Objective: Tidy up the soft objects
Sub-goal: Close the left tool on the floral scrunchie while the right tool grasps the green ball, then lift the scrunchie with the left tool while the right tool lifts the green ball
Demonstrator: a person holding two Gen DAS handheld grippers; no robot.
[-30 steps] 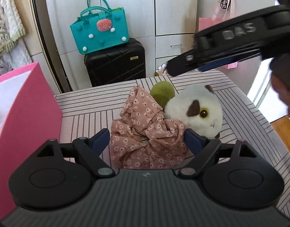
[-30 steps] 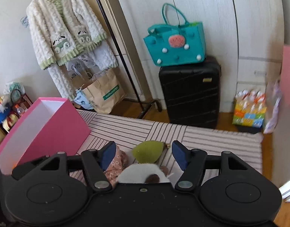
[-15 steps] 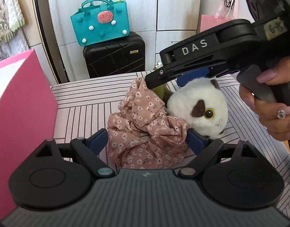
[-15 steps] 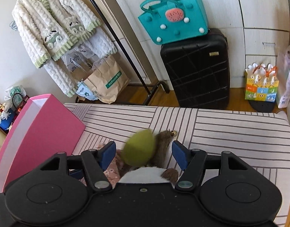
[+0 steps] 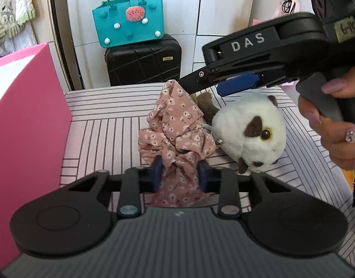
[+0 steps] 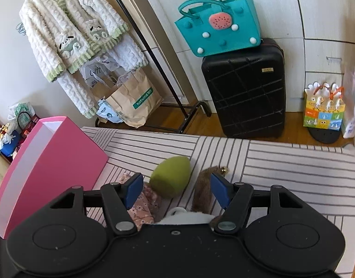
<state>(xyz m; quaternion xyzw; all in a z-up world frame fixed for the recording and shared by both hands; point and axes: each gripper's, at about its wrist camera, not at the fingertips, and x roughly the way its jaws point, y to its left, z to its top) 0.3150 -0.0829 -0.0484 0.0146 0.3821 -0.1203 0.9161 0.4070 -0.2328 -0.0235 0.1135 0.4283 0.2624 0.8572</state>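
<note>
A pink floral cloth point(image 5: 175, 134) lies crumpled on the striped table point(image 5: 101, 134). My left gripper point(image 5: 180, 171) is shut on its near end. A white plush toy point(image 5: 251, 129) lies just right of the cloth. My right gripper point(image 6: 176, 188) is open above the pile, with a green egg-shaped sponge point(image 6: 171, 177) and a brown furry piece point(image 6: 204, 190) between its fingers, untouched. The right gripper also shows in the left wrist view point(image 5: 223, 81), hovering over the toy. The cloth point(image 6: 140, 206) and the toy's white top point(image 6: 189, 217) peek out in the right wrist view.
A tall pink box point(image 5: 22, 120) stands open at the table's left edge; it also shows in the right wrist view point(image 6: 50, 162). Beyond the table are a black suitcase point(image 6: 244, 92) with a teal bag point(image 6: 221, 23) on top and a clothes rack point(image 6: 154, 53).
My left gripper has closed on the floral cloth's near end. My right gripper has come lower and further forward over the sponge and brown piece, still open.
</note>
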